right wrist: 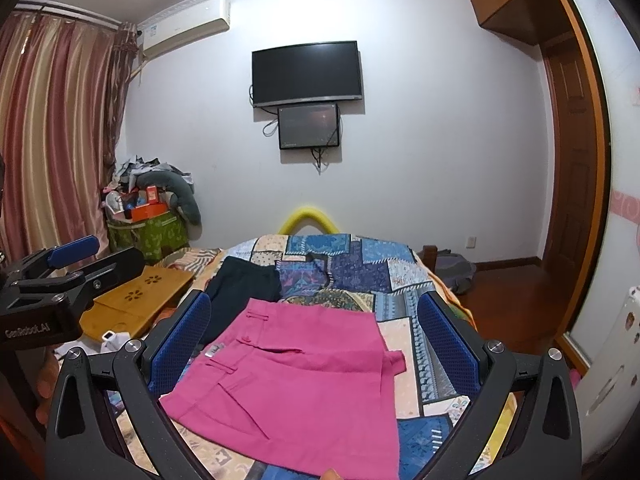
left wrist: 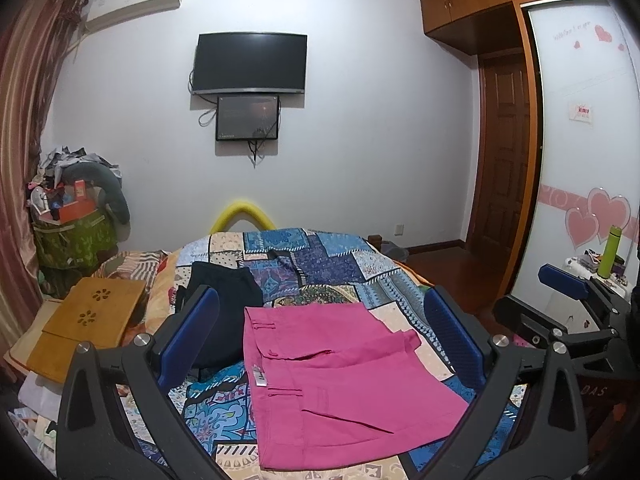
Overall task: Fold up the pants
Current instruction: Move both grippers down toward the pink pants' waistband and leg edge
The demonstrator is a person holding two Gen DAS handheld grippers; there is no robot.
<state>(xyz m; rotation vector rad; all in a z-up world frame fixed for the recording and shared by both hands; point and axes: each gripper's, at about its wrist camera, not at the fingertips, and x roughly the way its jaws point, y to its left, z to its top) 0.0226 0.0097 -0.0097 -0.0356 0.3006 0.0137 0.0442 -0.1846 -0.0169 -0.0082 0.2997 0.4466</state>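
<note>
Pink pants point(left wrist: 336, 384) lie folded into a compact stack on the patchwork bedspread point(left wrist: 320, 264), waistband to the left; they also show in the right wrist view point(right wrist: 304, 376). My left gripper point(left wrist: 320, 332) is open and empty, held above the pants, blue pads on either side. My right gripper point(right wrist: 316, 336) is open and empty, also above the pants. The right gripper shows at the right edge of the left wrist view point(left wrist: 568, 292); the left gripper shows at the left of the right wrist view point(right wrist: 72, 264).
A dark folded garment point(left wrist: 228, 284) lies beyond the pink pants. A wooden lap table point(left wrist: 88, 316) sits left of the bed. A cluttered green bag point(left wrist: 72, 236) stands by the curtain. A wardrobe point(left wrist: 580, 160) and a green bottle point(left wrist: 610, 252) are on the right.
</note>
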